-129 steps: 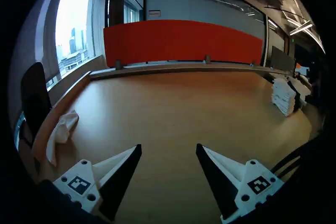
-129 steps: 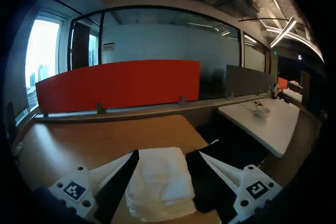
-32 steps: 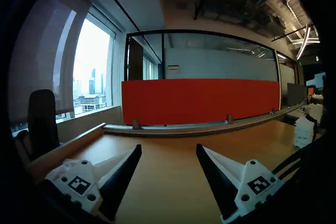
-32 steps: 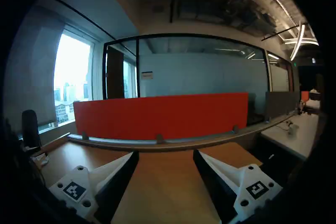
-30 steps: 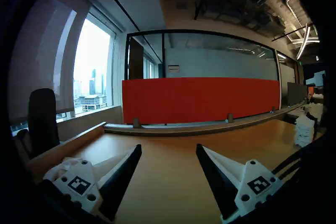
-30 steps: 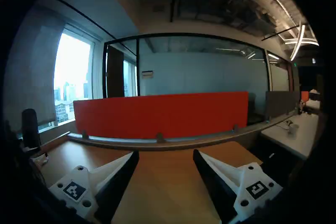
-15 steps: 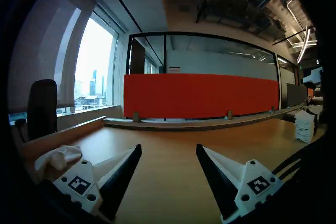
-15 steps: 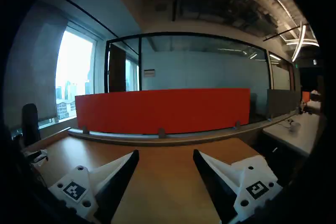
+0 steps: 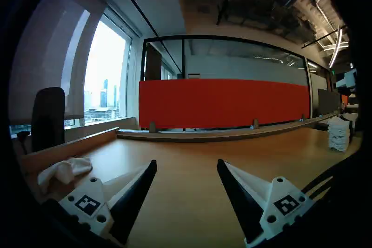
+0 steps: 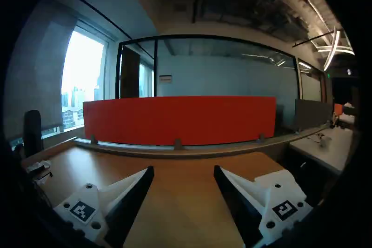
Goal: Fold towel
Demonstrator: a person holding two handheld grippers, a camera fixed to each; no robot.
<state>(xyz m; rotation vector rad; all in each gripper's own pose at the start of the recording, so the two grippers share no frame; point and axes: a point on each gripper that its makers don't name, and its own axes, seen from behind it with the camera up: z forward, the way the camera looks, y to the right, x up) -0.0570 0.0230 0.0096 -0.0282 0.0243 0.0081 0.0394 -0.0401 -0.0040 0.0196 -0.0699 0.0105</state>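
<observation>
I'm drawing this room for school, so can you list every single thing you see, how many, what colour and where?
crumpled towel: one, white, table's left edge
folded towel stack: one, white, table's far right
table: one, light brown wood, under both grippers
divider panel: one, red, along the table's far edge
chair: one, black, left, by the window
window: one, bright, left wall
side desk: one, white, right of the table
left gripper: one, white with black fingers, open, over the table
right gripper: one, white with black fingers, open, over the table
</observation>
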